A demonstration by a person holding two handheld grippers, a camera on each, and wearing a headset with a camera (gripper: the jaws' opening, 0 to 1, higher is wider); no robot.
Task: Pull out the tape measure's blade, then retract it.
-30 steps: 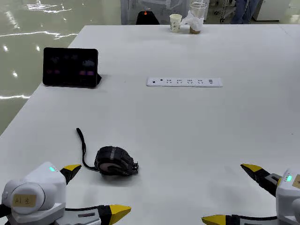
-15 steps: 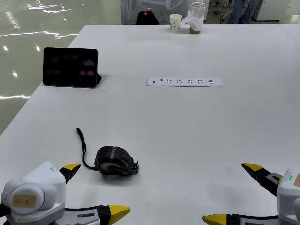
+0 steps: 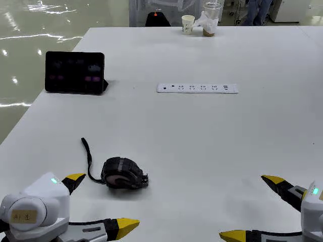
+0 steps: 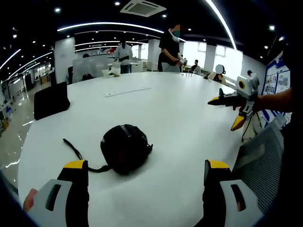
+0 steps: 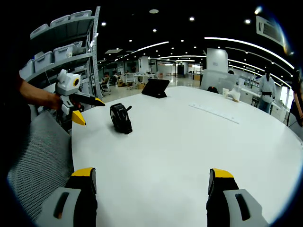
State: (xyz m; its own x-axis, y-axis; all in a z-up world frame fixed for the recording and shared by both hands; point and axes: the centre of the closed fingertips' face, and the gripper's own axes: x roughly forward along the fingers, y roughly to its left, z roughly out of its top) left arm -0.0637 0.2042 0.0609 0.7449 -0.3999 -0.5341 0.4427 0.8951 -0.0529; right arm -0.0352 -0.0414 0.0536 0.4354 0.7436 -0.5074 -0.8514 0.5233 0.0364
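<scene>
White, broad surface (image 3: 202, 141) fills the head view, with a shiny floor off its 9 o'clock edge. The tape measure (image 3: 123, 173) sits on the near left part of the surface. It is at about 1 o'clock from the left gripper (image 3: 103, 200), close ahead of its yellow tips but not touching them. From the right gripper (image 3: 250, 206) it lies well apart, off toward 9 o'clock.

In the left gripper view the black case stands between and just beyond that gripper's two jaws, a little toward the 11 o'clock side. Both grippers have their jaws spread wide. Neither holds or touches anything, and each hangs just above the surface near its 6 o'clock edge.

The case's long axis runs from 9 to 3 o'clock in the head view. The blade's mouth, with its small metal hook (image 3: 146, 178) sitting right at the case, points to 3 o'clock. A round side face of the case turns toward 6 o'clock, and the case seems to stand on its narrow base. Its black wrist strap (image 3: 88, 156) leaves the 9 o'clock end and runs away toward 11 o'clock, lying flat.

Farther off, a dark tablet (image 3: 74, 72) is propped at 10 o'clock and a white power strip (image 3: 197, 88) lies at 12 o'clock. Paper cups (image 3: 187, 23) stand at the far edge.
</scene>
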